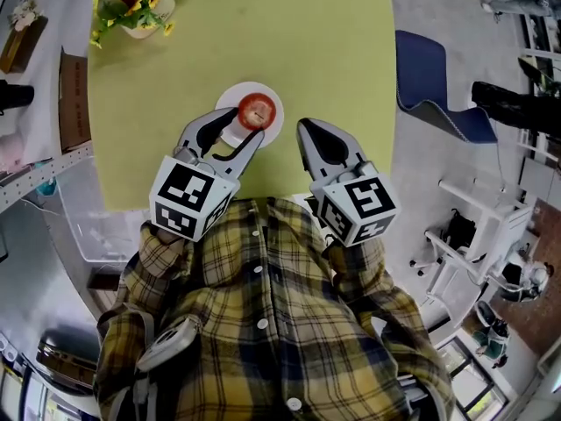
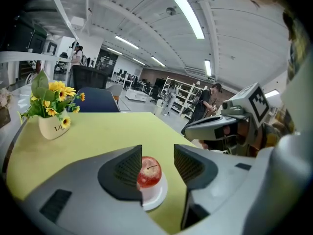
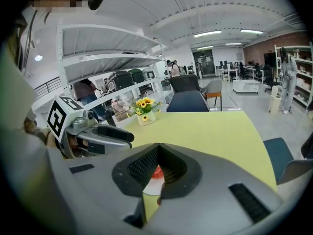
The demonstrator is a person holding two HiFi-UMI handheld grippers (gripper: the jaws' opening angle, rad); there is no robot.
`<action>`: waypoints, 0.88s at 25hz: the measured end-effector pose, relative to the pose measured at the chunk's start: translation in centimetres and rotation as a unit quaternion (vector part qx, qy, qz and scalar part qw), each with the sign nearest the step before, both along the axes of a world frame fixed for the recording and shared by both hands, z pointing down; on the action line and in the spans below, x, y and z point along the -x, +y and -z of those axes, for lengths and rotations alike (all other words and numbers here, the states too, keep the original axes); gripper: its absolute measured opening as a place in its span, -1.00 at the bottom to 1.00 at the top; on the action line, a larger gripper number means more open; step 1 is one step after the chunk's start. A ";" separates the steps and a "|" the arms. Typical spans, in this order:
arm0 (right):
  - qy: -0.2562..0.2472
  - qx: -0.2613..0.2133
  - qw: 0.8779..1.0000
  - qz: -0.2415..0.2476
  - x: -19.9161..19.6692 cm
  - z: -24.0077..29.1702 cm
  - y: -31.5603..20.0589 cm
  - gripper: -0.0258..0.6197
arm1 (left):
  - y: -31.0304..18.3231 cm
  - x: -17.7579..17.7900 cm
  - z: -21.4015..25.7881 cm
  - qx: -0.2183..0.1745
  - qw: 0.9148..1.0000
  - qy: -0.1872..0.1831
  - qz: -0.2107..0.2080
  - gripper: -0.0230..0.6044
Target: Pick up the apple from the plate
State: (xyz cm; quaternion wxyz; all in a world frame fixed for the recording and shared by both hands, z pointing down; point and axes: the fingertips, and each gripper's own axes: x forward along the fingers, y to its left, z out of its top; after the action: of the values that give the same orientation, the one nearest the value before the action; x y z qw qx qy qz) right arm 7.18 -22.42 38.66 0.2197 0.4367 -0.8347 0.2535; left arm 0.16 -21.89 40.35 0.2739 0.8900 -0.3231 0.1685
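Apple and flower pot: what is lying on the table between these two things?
In the head view, past the rim of the white plate, only bare yellow-green table lies between the apple and the flower pot.

- Left gripper (image 1: pixel 246 124) (image 2: pixel 157 153) reaches forward, sloping downward; its jaws stand apart, with a clear gap between the ribbed pads (image 2: pixel 128 168)
- Right gripper (image 1: pixel 303 126) (image 3: pixel 156 149) sits just beside it, sloping down likewise; its jaws are closed, tips meeting
- Both arms (image 1: pixel 133 270), in plaid sleeves, are bent close to the torso
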 end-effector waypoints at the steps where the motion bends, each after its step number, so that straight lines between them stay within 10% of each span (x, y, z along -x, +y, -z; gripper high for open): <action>1: -0.002 0.001 1.000 -0.003 -0.2 -0.2 0.0 -0.93 | 0.0 -0.1 -0.3 0.000 1.000 -0.003 -0.003 -0.29; 22: -0.005 0.032 0.999 -0.028 -1.1 -5.8 -0.9 -0.93 | -0.4 -1.3 -8.1 -0.011 0.995 -0.073 -0.067 0.33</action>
State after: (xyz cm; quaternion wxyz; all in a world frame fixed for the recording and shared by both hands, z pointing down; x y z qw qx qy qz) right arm 8.25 -23.36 44.49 0.2218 0.4515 -0.8148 0.2882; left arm 1.48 -22.31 48.44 0.2275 0.8979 -0.2843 0.2474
